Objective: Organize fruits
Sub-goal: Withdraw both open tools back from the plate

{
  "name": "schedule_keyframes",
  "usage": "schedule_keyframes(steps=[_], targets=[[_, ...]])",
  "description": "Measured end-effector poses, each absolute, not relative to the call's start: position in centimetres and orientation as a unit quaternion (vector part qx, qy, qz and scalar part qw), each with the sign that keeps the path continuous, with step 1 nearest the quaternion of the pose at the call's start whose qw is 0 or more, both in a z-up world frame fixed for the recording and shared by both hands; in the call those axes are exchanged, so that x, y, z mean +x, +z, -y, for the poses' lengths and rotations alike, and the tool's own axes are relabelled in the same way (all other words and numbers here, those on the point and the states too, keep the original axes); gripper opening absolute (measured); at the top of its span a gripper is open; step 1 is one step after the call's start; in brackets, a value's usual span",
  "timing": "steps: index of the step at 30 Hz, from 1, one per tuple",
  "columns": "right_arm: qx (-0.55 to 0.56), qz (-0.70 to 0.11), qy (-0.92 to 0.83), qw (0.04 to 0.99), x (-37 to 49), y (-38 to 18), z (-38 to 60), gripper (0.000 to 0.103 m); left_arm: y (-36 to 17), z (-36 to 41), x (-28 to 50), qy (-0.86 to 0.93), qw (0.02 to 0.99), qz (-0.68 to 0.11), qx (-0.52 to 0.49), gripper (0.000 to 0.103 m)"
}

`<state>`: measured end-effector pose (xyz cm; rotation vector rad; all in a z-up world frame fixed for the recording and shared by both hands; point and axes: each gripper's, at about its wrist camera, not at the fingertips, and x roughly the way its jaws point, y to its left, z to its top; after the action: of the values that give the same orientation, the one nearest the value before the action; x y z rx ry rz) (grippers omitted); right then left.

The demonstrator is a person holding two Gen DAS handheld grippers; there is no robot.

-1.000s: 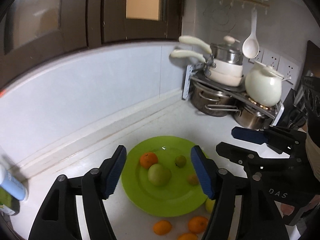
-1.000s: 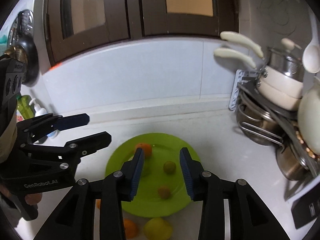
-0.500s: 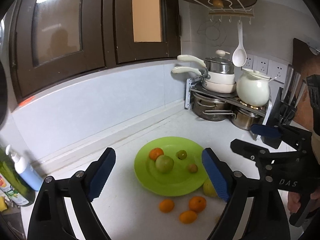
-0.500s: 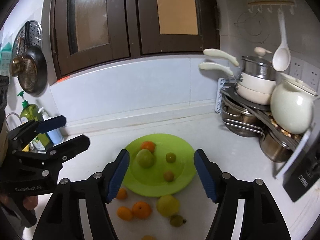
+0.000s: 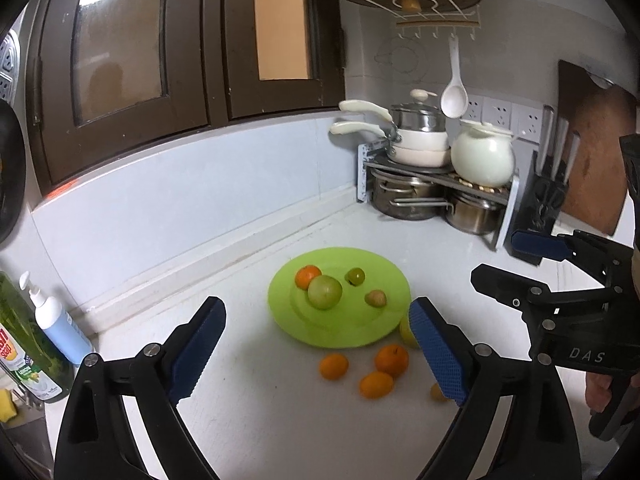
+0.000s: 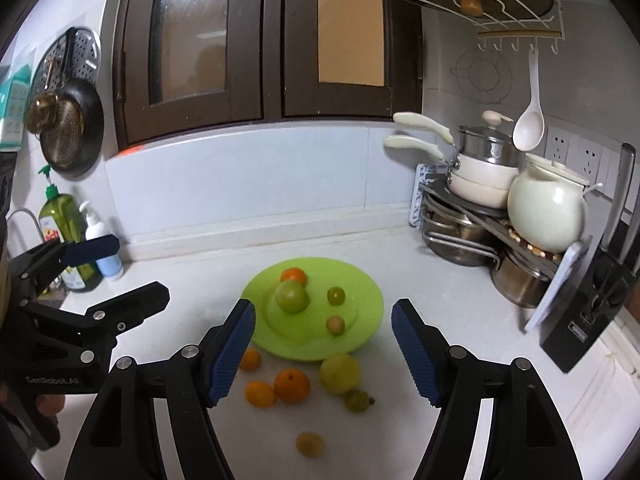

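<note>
Fruits point(image 6: 292, 385) beside plate point(image 6: 366, 298): 6 in right view, left fewer.

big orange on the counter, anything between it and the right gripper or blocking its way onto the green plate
Nothing visible does. The big orange lies in the open below the right gripper, both jaws wide apart. The green plate lies just behind it, with bare space at its front.

White counter point(image 6: 420, 320): green plate point(image 6: 360, 340) mid, loose fruit point(image 6: 292, 385) just near it, soap bottles point(image 6: 64, 236) far left, pot rack point(image 6: 460, 216) far right.
</note>
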<state>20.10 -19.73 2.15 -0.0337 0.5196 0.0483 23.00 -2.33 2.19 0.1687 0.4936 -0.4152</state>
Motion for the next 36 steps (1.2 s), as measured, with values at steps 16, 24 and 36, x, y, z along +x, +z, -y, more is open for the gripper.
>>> schedule_keyframes(steps=[16,24,36], targets=[[-0.005,-0.326,-0.018,0.945,18.0,-2.9,18.6,0.071,-2.7,2.0,21.6,-0.264,0.919,-0.261,0.131,0.094],[-0.015,-0.359,-0.028,0.933,17.9,-5.8,17.8,0.071,-6.0,2.7,22.4,-0.298,0.899,-0.276,0.166,0.093],[-0.01,-0.399,-0.039,0.916,18.8,-9.2,18.3,0.07,-9.8,4.7,24.5,-0.354,0.861,-0.308,0.197,0.074]])
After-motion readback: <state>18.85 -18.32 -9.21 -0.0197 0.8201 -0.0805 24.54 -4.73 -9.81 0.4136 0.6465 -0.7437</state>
